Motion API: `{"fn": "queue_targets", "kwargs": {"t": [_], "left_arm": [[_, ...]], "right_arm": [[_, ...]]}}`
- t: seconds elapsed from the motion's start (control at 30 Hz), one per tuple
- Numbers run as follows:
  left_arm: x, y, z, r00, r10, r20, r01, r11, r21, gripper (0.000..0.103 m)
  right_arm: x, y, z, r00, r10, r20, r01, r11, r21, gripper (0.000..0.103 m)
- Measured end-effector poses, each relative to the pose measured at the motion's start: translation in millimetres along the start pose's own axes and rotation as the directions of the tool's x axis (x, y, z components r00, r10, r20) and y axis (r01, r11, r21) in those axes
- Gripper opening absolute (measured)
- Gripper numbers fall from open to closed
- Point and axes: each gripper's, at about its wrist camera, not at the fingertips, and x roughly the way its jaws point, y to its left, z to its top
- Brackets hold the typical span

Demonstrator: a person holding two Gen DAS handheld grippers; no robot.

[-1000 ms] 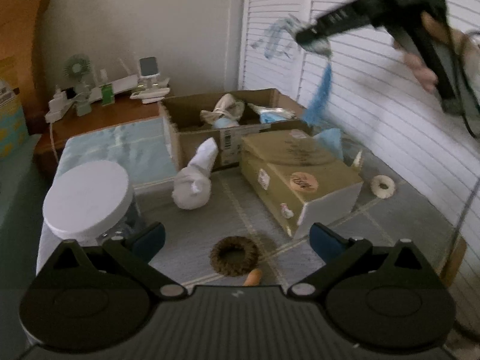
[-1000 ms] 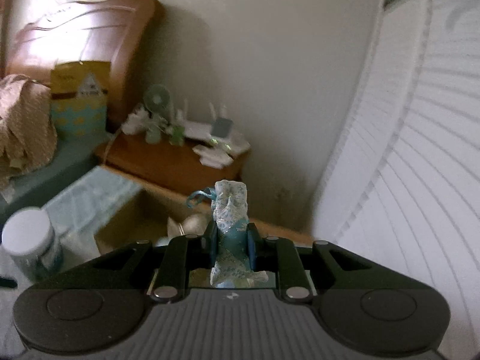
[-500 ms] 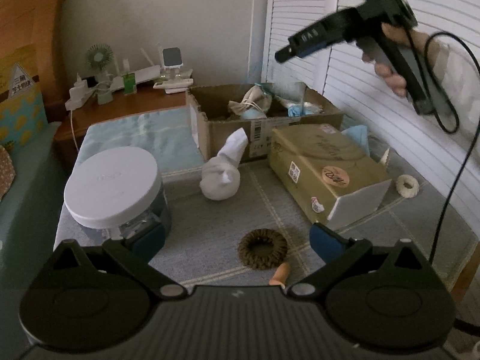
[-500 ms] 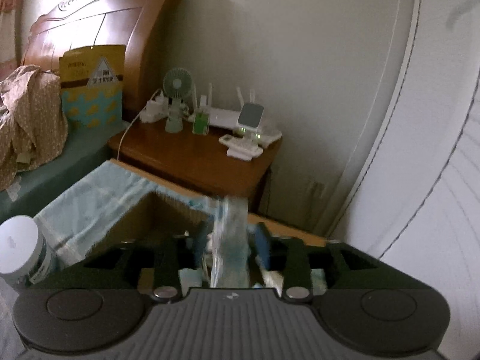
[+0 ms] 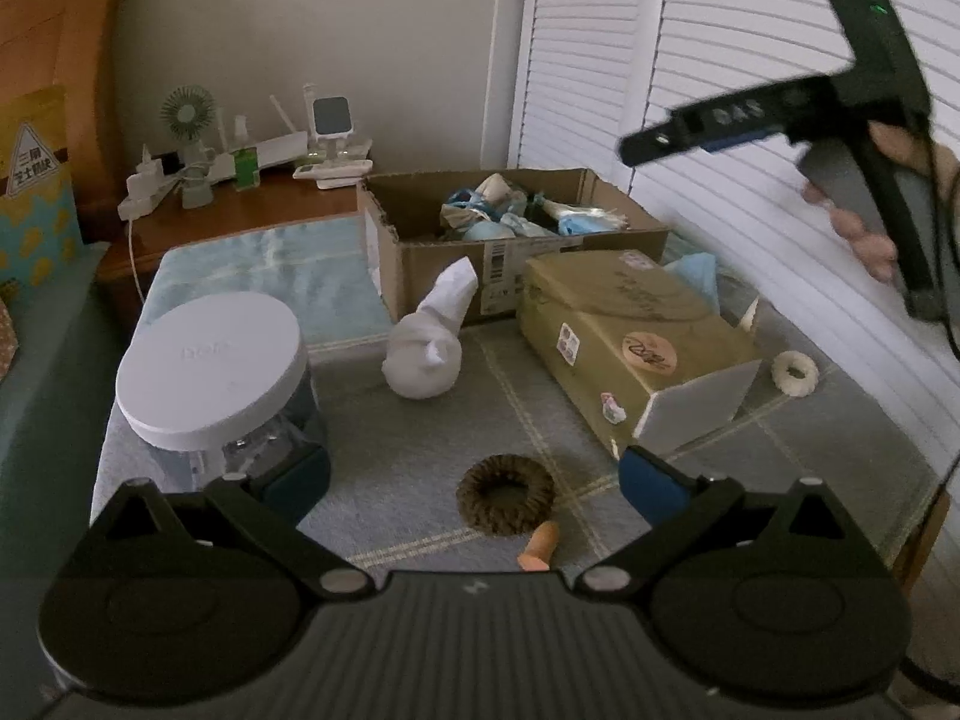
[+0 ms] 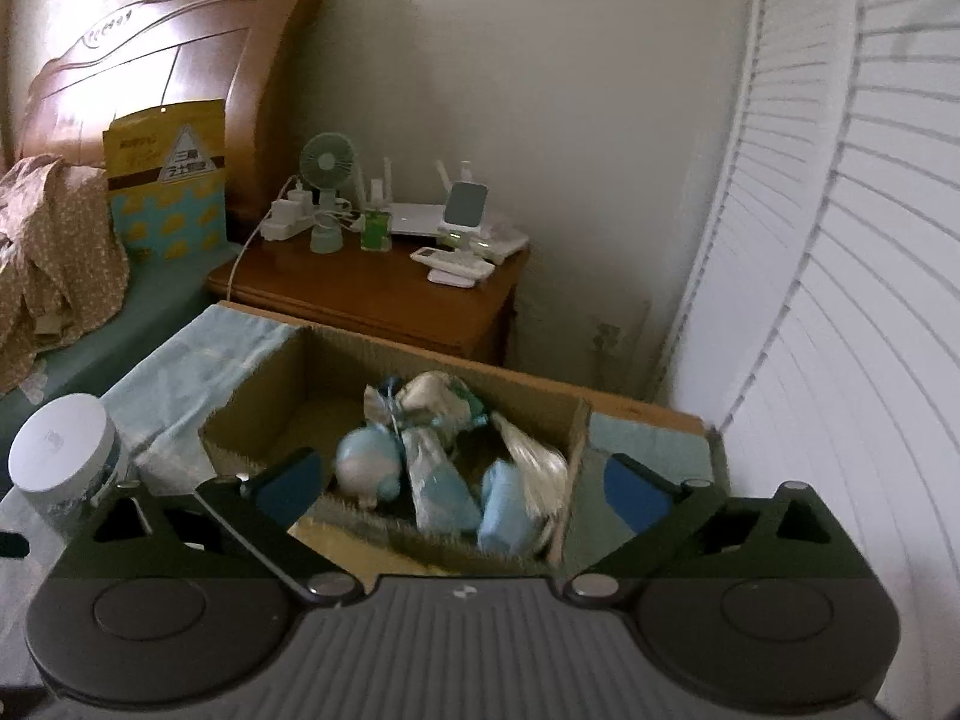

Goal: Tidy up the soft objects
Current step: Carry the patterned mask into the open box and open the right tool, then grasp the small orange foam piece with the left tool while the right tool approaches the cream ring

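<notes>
An open cardboard box [image 5: 420, 252] at the back holds several soft blue and white bundles [image 5: 510, 213]; it also shows in the right wrist view [image 6: 264, 414] with the bundles [image 6: 438, 468]. My right gripper [image 6: 459, 480] is open and empty above the box; it shows in the left wrist view [image 5: 648, 144]. My left gripper [image 5: 474, 474] is open and empty, low over the mat. A white rolled sock bundle [image 5: 429, 339], a brown scrunchie [image 5: 504, 501] and a white scrunchie [image 5: 793, 373] lie on the mat.
A closed tan box [image 5: 630, 336] lies right of centre. A white-lidded jar [image 5: 210, 360] stands at the left. A small orange object [image 5: 540, 549] lies by the brown scrunchie. A nightstand [image 6: 372, 294] with gadgets stands behind. Louvred doors [image 5: 750, 120] are at the right.
My right gripper opened and let go of the blue patterned cloth bundle, which now lies in the cardboard box. The left gripper's view shifted slightly.
</notes>
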Motion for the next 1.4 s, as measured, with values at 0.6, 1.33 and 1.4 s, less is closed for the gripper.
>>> {"fn": "queue_targets", "kwargs": {"t": [0.6,1.33,1.4], "left_arm": [[15,-7,-13,0.999,0.021,-0.046,-0.020,1.000,0.020,0.102],[38,-3,-32,0.980,0.151,-0.130,-0.161,0.985,-0.063,0.103],[33,3,-35,0.977,0.162,-0.140,-0.174,0.982,-0.074,0.103]], "right_arm": [[-63,-7,-120,0.980,-0.148,-0.130,0.173,0.962,0.212,0.103],[-38,0,-179,0.960,-0.150,-0.235,0.201,0.956,0.212,0.103],[-38,0,-180,0.960,-0.152,-0.234,0.203,0.956,0.213,0.103]]}}
